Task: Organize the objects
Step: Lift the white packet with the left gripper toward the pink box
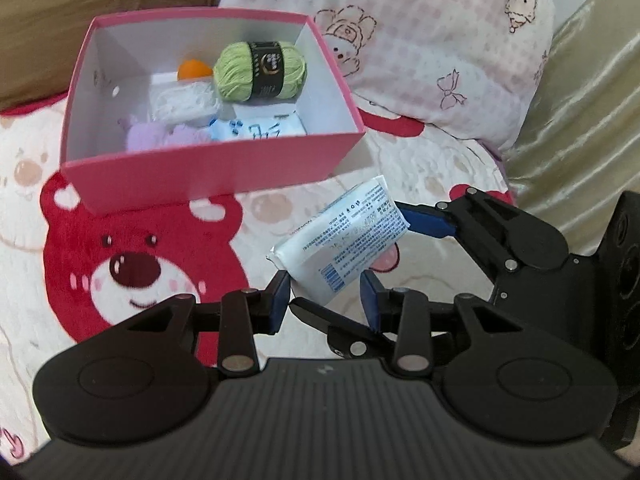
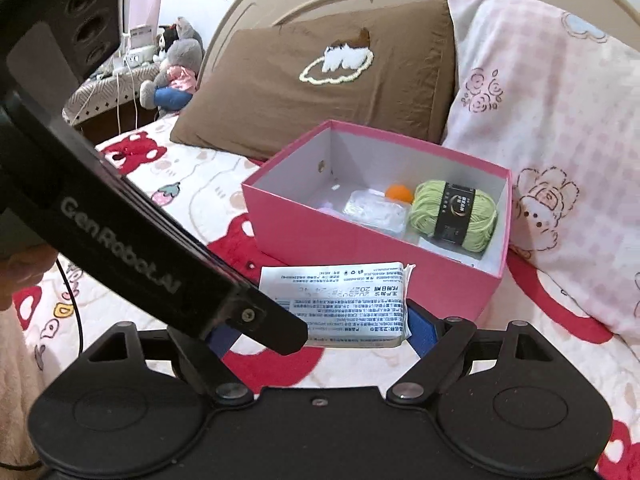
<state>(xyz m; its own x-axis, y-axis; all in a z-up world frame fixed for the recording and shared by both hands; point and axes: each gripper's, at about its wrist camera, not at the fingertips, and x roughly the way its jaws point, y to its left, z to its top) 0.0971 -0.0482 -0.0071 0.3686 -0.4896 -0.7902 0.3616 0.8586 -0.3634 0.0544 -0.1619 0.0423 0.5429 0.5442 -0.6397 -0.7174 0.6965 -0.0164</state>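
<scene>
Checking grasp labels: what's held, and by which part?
White tissue pack: left gripper pinches its near end, right gripper spans its width. Held by both.

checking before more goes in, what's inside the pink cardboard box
Inside the pink cardboard box: a green yarn ball with a black band, a small orange ball, a clear packet, a lilac fluffy item, a white printed pack. Anything beneath is hidden.
</scene>
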